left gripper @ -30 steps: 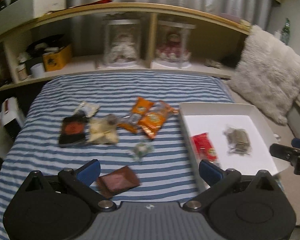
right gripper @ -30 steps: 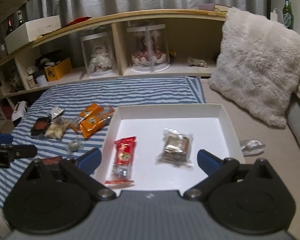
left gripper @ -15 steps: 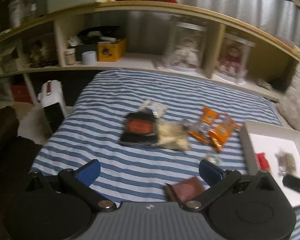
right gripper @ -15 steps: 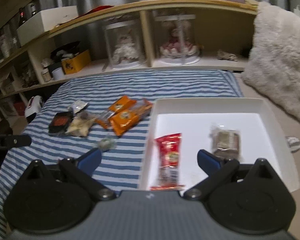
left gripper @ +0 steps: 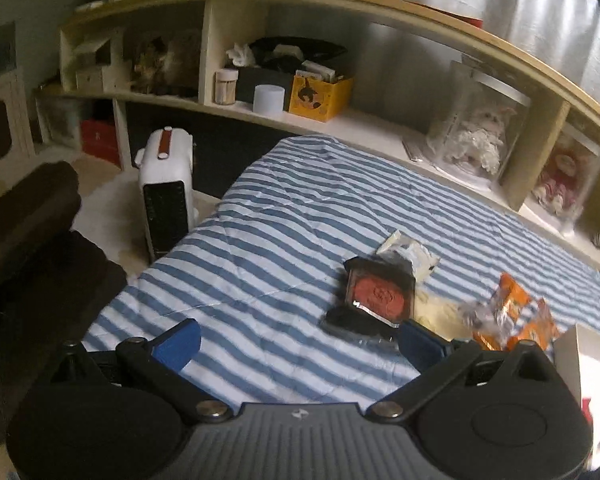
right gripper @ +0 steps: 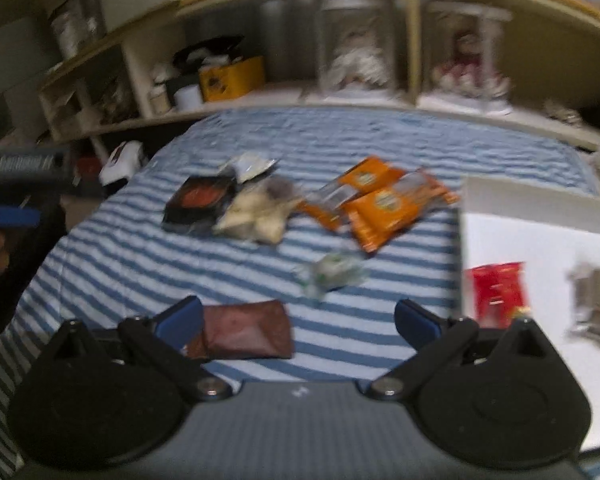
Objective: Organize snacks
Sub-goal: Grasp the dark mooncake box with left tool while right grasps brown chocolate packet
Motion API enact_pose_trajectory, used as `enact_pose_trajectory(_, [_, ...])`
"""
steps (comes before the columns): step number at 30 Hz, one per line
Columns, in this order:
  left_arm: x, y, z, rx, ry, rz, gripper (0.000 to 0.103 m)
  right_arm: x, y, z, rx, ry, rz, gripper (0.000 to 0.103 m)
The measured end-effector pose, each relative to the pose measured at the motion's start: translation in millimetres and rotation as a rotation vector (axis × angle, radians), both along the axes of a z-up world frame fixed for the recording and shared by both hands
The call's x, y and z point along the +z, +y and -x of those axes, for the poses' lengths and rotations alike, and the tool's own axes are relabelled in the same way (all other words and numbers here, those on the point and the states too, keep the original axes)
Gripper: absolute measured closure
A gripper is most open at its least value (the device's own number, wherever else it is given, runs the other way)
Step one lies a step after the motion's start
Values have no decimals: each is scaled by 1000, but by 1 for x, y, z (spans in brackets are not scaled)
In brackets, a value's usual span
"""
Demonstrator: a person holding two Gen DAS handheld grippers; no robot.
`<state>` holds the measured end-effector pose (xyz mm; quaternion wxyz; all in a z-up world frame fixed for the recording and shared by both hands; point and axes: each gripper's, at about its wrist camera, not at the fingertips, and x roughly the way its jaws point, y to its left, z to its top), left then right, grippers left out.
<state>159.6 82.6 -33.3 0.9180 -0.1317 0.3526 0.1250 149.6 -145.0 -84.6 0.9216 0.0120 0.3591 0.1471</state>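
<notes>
Both tools stand released, blue fingers spread wide with nothing between them. The left gripper [left gripper: 298, 340] hangs over the blue-striped bedspread [left gripper: 260, 248], with the black packet with a red disc [left gripper: 376, 298] at its 1 o'clock, close to the right fingertip. A silver-white wrapper [left gripper: 410, 254] lies just behind that packet, and orange packets [left gripper: 516, 316] sit at 3 o'clock beside the white tray [left gripper: 566, 356]. The right gripper [right gripper: 298, 322] hovers above a brown pouch [right gripper: 246, 330] near its left finger. At 12 o'clock lies a small clear-green wrapped sweet [right gripper: 332, 274], blurred. A red packet [right gripper: 498, 292] and, perhaps, a grey-brown one [right gripper: 594, 304] rest inside the tray.
</notes>
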Motion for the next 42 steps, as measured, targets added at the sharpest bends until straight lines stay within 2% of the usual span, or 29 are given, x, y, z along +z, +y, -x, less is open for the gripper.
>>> enact_pose_trajectory(5, [-17,-5,-26,-74,-8,25,0,-24,19,-20,52,68,-21,0])
enact_pose_trajectory(9, [-27,-16,-48,-163,-13,-23,0,-36,26,-35,97,112,-76,0])
enact_pose_trajectory(15, [-42,-34,-77,-302,8,-59,0,-50,40,-52,156,144,-72,0])
enact_pose_trajectory(21, [-67,-24,-96,-280,75,-40,1,-56,47,-48,180,127,-13,2])
enact_pose_trajectory(24, [-69,-15,-100,-281,70,6,4,-54,46,-47,170,124,5,14])
enact_pose_trajectory(28, [-69,-17,-105,-297,69,43,19,-49,43,-46,186,139,9,30])
enact_pose_trajectory(33, [-70,-21,-103,-317,68,38,30,-43,45,-42,204,141,36,35])
enact_pose_trajectory(34, [-69,-21,-102,-318,68,45,36,-41,46,-39,210,140,37,36])
enact_pose_trajectory(42, [-59,-23,-88,-288,96,36,38,-23,40,-23,210,107,19,38])
